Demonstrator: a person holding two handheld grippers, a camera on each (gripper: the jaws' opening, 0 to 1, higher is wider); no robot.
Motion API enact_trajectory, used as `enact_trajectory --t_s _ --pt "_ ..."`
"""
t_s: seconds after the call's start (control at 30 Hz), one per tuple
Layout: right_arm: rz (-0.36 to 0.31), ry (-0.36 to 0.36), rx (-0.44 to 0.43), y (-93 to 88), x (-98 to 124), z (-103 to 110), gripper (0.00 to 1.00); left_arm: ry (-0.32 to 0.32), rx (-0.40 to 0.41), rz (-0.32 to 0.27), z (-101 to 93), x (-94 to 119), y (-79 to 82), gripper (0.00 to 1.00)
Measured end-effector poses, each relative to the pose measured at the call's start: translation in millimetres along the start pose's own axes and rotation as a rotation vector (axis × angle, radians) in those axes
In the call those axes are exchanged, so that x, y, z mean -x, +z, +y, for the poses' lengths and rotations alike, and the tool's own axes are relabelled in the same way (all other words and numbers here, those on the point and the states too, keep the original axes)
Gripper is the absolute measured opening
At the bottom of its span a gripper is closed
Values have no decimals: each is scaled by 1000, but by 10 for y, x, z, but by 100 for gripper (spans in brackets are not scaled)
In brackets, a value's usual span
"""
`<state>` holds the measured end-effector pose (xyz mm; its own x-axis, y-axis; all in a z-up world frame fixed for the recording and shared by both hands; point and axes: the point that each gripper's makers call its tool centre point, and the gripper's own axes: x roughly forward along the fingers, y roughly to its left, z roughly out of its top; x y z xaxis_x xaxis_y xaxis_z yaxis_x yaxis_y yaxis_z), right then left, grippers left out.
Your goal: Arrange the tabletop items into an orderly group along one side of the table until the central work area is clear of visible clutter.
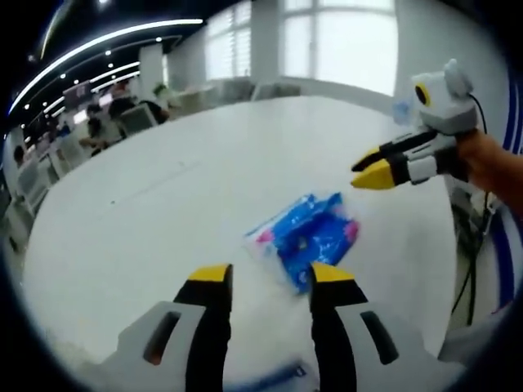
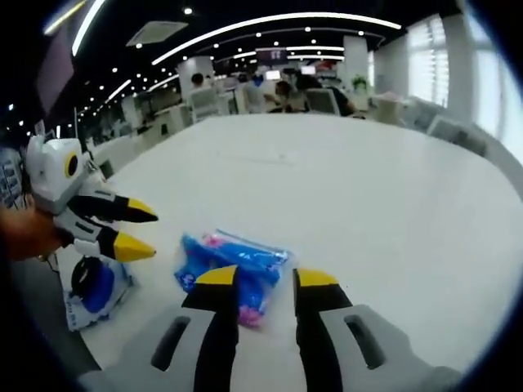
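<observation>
A blue plastic packet [image 1: 304,237] with pink marks lies flat on the white table [image 1: 180,188]. My left gripper [image 1: 272,276] is open, its yellow-tipped jaws just short of the packet with nothing between them. My right gripper [image 1: 374,168] comes in from the right, held by a hand, above and beyond the packet. In the right gripper view the same packet [image 2: 233,260] lies right at the tips of my open right gripper [image 2: 265,279], whose left jaw overlaps it. The left gripper [image 2: 140,231] hovers open at the left, over a second white-and-blue packet [image 2: 94,290].
The table [image 2: 368,188] stretches wide and bare beyond the packets. Desks, chairs and seated people [image 2: 286,86] stand past its far edge. Bright windows [image 1: 339,41] line one wall. Cables hang off the table's edge [image 1: 472,269].
</observation>
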<state>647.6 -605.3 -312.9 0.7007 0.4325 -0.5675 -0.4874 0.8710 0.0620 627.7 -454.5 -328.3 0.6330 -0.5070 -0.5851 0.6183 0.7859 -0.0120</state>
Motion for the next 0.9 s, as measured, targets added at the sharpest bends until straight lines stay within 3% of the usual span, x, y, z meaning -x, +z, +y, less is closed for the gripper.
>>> enact_trajectory --t_s 0.37,0.73,0.9 --pt "-37 18 52 184 119 220 33 -9 1 -33 47 295 3 36" --pt "-85 89 130 462 249 740 35 -2 -12 -115 108 785 97 37" --pt "-93 112 153 523 296 958 35 10 -16 -139 192 1009 70 37"
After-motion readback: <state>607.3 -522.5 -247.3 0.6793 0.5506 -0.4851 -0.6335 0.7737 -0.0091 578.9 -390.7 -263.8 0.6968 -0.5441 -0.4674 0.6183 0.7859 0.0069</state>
